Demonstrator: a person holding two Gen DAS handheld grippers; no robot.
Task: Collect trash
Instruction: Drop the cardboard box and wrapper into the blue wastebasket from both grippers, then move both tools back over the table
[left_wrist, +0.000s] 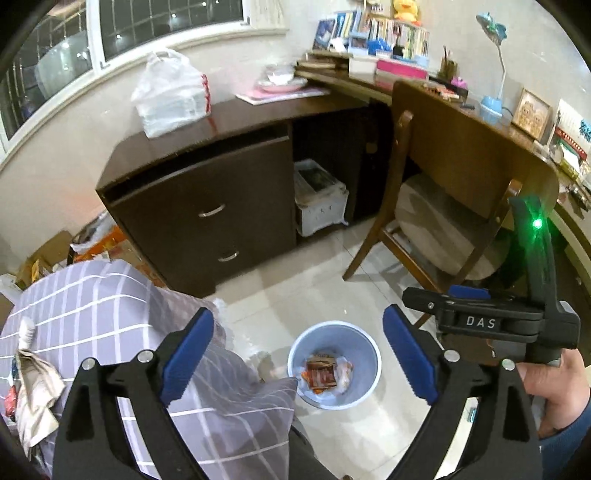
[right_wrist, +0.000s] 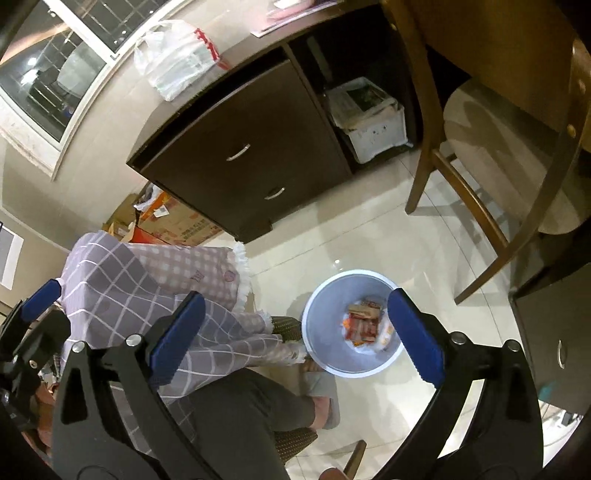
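Observation:
A pale blue waste bin (left_wrist: 373, 373) (right_wrist: 325, 306) stands on the tiled floor with red and orange wrappers (left_wrist: 322, 374) (right_wrist: 364, 325) lying inside it. My left gripper (left_wrist: 297, 358) hangs above the bin, its blue-padded jaws wide open and nothing between them. My right gripper (right_wrist: 295, 332) is also wide open and empty, over the bin's left rim. In the left wrist view the right gripper (left_wrist: 480, 314) shows at the right, held by a hand (left_wrist: 554, 391). Crumpled paper (left_wrist: 35, 387) lies on the checked cloth at the left.
A grey checked cushion (left_wrist: 110, 314) (right_wrist: 122, 291) sits left of the bin. A dark drawer cabinet (left_wrist: 207, 206) (right_wrist: 240, 147) with a white plastic bag (left_wrist: 170, 96) stands behind. A wooden chair (left_wrist: 436, 206) (right_wrist: 509, 147) is right. Cardboard boxes (right_wrist: 170, 221) lie beside the cabinet. The person's leg (right_wrist: 236, 413) is below.

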